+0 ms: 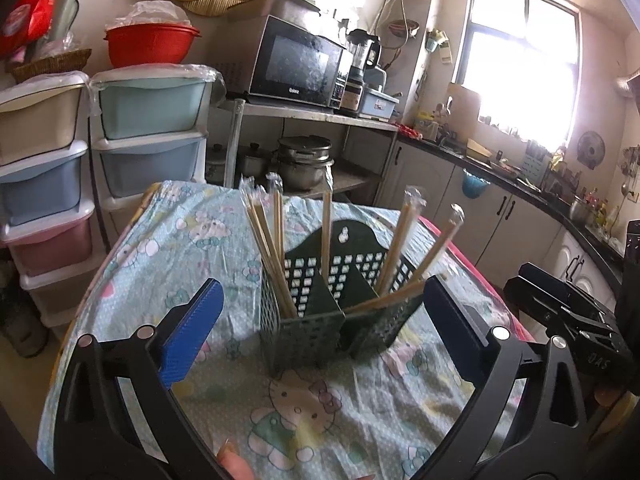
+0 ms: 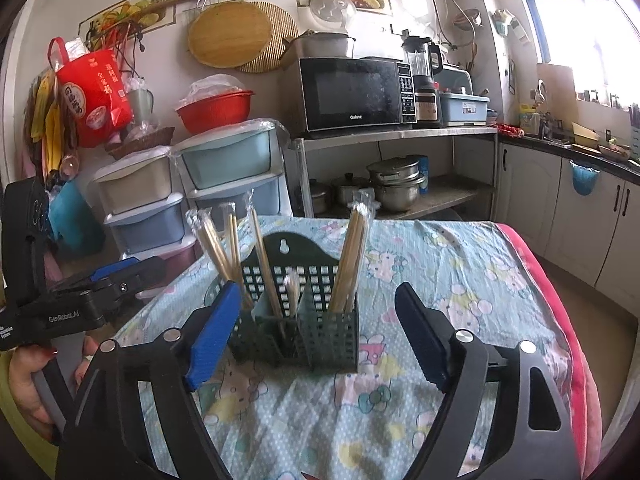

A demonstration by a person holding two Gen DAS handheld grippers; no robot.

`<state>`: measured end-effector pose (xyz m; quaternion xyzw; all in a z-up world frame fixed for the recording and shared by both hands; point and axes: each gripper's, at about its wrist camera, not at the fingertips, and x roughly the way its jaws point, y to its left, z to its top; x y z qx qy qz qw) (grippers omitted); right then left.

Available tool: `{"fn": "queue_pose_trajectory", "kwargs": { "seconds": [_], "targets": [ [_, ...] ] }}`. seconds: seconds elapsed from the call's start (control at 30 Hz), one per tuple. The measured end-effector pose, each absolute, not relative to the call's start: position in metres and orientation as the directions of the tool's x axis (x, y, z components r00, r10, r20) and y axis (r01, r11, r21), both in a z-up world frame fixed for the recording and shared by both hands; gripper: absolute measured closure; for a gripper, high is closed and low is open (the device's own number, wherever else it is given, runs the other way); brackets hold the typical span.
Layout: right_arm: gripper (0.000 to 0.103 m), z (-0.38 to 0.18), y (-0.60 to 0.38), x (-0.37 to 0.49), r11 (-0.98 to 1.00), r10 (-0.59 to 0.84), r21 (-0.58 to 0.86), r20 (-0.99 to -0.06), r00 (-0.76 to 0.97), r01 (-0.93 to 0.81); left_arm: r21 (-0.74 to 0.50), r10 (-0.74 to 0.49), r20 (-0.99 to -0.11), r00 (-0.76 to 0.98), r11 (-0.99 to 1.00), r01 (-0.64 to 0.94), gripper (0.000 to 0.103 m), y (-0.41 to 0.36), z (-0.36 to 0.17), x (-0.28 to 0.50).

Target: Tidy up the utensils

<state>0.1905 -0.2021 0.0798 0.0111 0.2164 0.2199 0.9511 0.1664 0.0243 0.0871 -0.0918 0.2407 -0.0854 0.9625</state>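
Green utensil caddy sits mid-bench on cartoon-print cloth, wrapped chopsticks standing in its compartments. Left hand-held gripper and right hand-held gripper both spread wide, empty. Risk: clipping leaning sticks could tip the light caddy. Legible: "Galanz" on microwave; "GenRobot.AI" on the left unit.

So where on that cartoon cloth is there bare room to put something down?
Free: the cloth right of the green holder, up to the red edge, and the near strip before it. Crowded: the holder itself, where wrapped chopsticks splay outward.
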Motion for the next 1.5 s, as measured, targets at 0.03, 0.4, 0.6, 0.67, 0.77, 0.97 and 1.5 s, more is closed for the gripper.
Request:
{"fn": "queue_pose_trajectory", "kwargs": {
  "seconds": [0.03, 0.4, 0.6, 0.67, 0.77, 0.97, 1.5],
  "targets": [
    [0.024, 0.078, -0.203, 0.187, 0.903, 0.423, 0.117, -0.41, 0.808, -0.414, -0.218, -0.21, -0.449, 0.868, 0.968, 0.122, 0.011, 0.023, 0.086, 0.164],
    [0.019, 0.054, -0.208, 0.16, 0.909, 0.405, 0.101, -0.445, 0.798, -0.405, -0.22, -0.225, -0.494, 0.84, 0.967, 0.13, 0.011, 0.014, 0.058, 0.144],
    [0.019, 0.034, -0.21, 0.146, 0.917, 0.384, 0.089, -0.462, 0.8, -0.388, -0.228, -0.221, -0.503, 0.836, 0.966, 0.118, 0.011, 0.011, 0.041, 0.135],
    [0.019, 0.029, -0.211, 0.142, 0.92, 0.378, 0.086, -0.451, 0.809, -0.382, -0.23, -0.218, -0.492, 0.843, 0.966, 0.116, 0.011, 0.011, 0.035, 0.131],
    [0.019, 0.022, -0.212, 0.134, 0.928, 0.356, 0.059, -0.426, 0.832, -0.367, -0.224, -0.211, -0.483, 0.85, 0.968, 0.113, 0.011, 0.01, 0.028, 0.127],
    [0.01, 0.005, -0.218, 0.13, 0.933, 0.349, 0.084, -0.442, 0.826, -0.349, -0.223, -0.214, -0.494, 0.843, 0.968, 0.115, 0.011, 0.008, 0.012, 0.121],
    [0.007, -0.011, -0.232, 0.109, 0.95, 0.311, 0.091, -0.333, 0.89, -0.298, -0.154, -0.195, -0.414, 0.889, 0.978, 0.143, 0.011, -0.007, -0.003, 0.1]
  ]
}}
